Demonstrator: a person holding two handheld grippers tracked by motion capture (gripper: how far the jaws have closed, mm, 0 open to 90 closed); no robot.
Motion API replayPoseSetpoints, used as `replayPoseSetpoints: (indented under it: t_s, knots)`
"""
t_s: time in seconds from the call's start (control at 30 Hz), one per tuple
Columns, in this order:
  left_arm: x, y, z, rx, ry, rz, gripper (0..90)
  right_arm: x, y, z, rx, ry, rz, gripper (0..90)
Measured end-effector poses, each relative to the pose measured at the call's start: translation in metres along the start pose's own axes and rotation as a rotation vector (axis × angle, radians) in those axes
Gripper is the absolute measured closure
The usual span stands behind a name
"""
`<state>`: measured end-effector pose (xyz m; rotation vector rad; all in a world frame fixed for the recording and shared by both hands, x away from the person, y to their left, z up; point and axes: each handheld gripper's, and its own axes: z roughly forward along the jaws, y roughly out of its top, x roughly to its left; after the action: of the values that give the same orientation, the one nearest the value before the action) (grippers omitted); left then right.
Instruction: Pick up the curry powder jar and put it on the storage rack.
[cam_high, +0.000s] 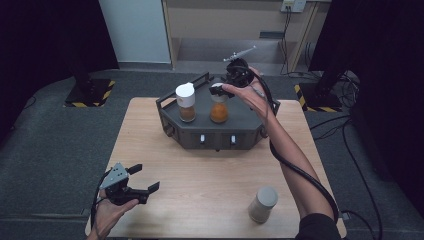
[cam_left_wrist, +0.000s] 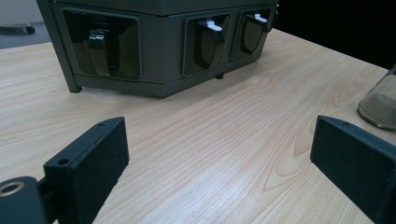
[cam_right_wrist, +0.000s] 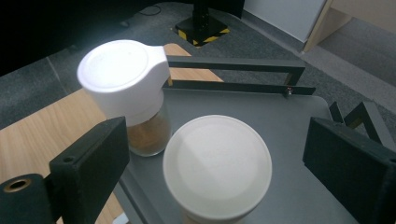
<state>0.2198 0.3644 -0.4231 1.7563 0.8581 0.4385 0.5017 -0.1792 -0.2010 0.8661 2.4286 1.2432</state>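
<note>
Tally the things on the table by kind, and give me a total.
Spice jars with white lids, on the rack: 2, one with brown spice, one with orange spice
Spice jar with a grey lid, on the bare table: 1
Dark grey rack: 1
Total: 4

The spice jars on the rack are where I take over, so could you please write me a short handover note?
Right gripper: open, jaws either side of the orange-filled jar, not gripping.
Left gripper: open, empty, low over the table.
Grey rack: holds that jar and the brown-filled jar.
Done: two jars stand on the rack.
Left: probably the grey-capped jar, standing near the table's front right.
</note>
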Motion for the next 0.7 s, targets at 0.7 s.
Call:
replayPoseSetpoints:
  t_s: [0.7]
  knots:
    - [-0.001,0.001,0.001,0.007,0.001,0.002,3.1,0.019,-0.023,-0.090,-0.126,0.003,-0.111,7.1]
